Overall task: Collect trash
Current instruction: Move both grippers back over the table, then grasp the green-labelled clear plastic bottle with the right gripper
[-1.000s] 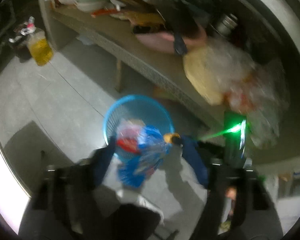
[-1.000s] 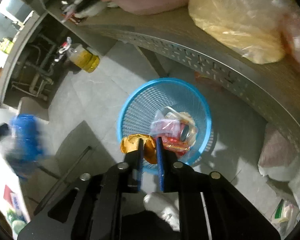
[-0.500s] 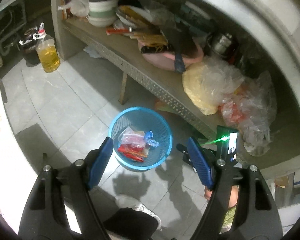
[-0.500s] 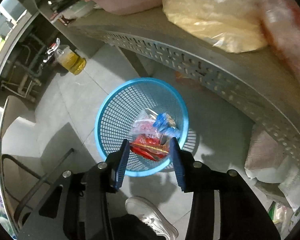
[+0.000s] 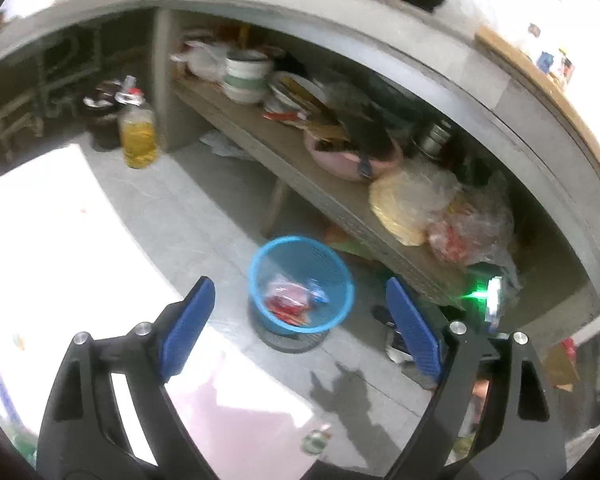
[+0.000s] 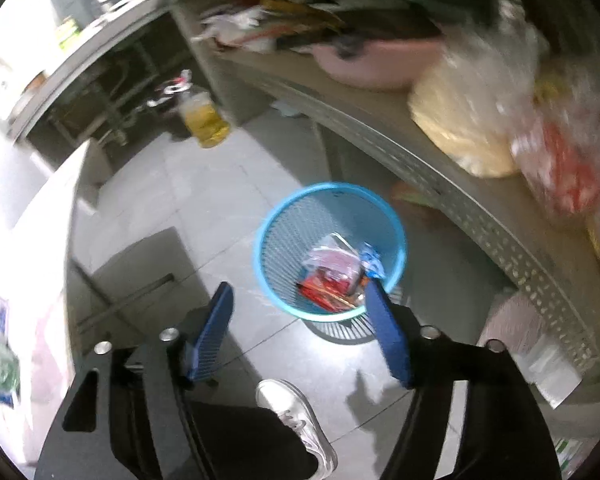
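A blue mesh basket (image 5: 336,260) stands on the grey tiled floor below a low shelf; it also shows in the right wrist view (image 6: 284,236). Inside it lie crumpled wrappers (image 5: 290,298), red, clear and blue, seen in the right wrist view too (image 6: 336,270). My left gripper (image 5: 298,304) is open and empty, well above the basket. My right gripper (image 6: 300,300) is open and empty, above the basket's near rim.
A long low shelf (image 5: 300,168) holds bowls, a pink basin (image 5: 348,160) and plastic bags (image 5: 440,204). A bottle of yellow oil (image 5: 138,136) stands on the floor at left. A bright white table edge (image 5: 60,240) is at left. My white shoe (image 6: 296,412) is below the right gripper.
Both grippers let go of their trash, which fell into the basket, opened wide, and rose away from it; the basket looks smaller now.
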A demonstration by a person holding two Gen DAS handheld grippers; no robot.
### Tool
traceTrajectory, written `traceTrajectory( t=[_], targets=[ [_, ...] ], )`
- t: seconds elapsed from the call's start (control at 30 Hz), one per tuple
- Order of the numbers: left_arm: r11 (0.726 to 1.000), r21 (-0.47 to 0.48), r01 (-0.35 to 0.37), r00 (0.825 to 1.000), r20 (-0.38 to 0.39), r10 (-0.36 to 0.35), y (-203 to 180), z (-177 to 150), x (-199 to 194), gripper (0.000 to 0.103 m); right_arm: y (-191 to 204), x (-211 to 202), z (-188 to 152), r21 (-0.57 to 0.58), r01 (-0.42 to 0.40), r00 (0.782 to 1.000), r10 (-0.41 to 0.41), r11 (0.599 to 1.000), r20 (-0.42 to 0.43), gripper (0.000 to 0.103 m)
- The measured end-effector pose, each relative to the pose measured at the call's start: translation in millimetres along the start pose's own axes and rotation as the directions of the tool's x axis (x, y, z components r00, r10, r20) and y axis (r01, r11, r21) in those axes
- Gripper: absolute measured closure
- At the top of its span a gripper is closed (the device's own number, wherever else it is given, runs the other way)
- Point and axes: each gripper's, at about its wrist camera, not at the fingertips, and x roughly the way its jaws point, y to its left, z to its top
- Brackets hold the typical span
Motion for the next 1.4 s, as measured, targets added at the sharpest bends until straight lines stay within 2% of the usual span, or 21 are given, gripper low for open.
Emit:
traceTrajectory(
  t=[0.1,0.2,0.3,0.37,0.5,0.6,0.63,0.73,0.8,1.03,1.13,1.23,1.4],
  targets=[
    [0.998,-0.021,-0.060,0.997,0.037,0.061,13.4,-13.4,-22.0,0.017,26.4,-18.6,-1.7,-0.066,0.001,0.999,0.002,0.998,0.034,0.021],
    [0.995,-0.061,-0.084,0.996,0.036,0.086,28.7,-28.3,-37.2,0.013,54.6,-34.1,-2.0,-0.140,0.041,0.996,-0.030,0.989,0.078,0.013],
    [0.993,-0.102,-0.057,0.998,0.003,0.057,46.3,-46.4,-51.1,0.013,77.0,-47.3,-2.1,-0.186,0.081,0.990,-0.058,0.979,0.129,0.007],
    [0.988,-0.138,-0.065,0.998,0.004,0.066,57.1,-59.3,-61.9,0.012,91.5,-53.1,-2.7,-0.217,0.121,0.985,-0.089,0.969,0.151,0.007],
    [0.968,-0.223,-0.111,0.991,0.054,0.126,79.8,-82.3,-87.7,0.009,115.3,-59.7,-5.5,-0.271,0.198,0.969,-0.147,0.942,0.198,0.007],
    [0.952,-0.278,-0.129,0.982,0.100,0.162,95.9,-96.7,-108.6,0.008,130.4,-65.3,-7.9,-0.318,0.210,0.964,-0.141,0.924,0.227,0.007],
    [0.949,-0.285,-0.134,0.979,0.107,0.171,99.1,-99.6,-112.5,0.008,134.1,-66.2,-8.3,-0.329,0.201,0.966,-0.130,0.923,0.224,0.007],
    [0.926,-0.311,-0.212,0.961,0.105,0.255,114.0,-112.5,-126.0,0.008,143.7,-71.5,-10.4,-0.355,0.146,0.974,-0.072,0.924,0.214,0.007],
    [0.910,-0.331,-0.251,0.949,0.100,0.298,123.7,-124.3,-137.5,0.008,149.0,-77.8,-13.2,-0.369,0.092,0.976,-0.010,0.925,0.217,0.007],
    [0.873,-0.368,-0.321,0.913,0.123,0.388,145.3,-162.2,-173.0,0.008,177.7,-87.7,-20.2,-0.408,-0.070,0.965,0.166,0.910,0.204,0.006],
    [0.869,-0.370,-0.328,0.908,0.130,0.398,151.6,-174.3,-179.9,0.008,200.0,-93.6,-23.6,-0.447,-0.154,0.951,0.255,0.881,0.175,0.007],
    [0.869,-0.385,-0.312,0.913,0.130,0.386,161.4,-186.5,-186.6,0.008,221.5,-98.6,-29.9,-0.492,-0.226,0.934,0.330,0.841,0.134,0.007],
    [0.846,-0.423,-0.326,0.906,0.117,0.407,178.6,-202.8,-194.8,0.008,264.0,-105.4,-40.8,-0.579,-0.345,0.897,0.441,0.739,0.029,0.007]
  ],
)
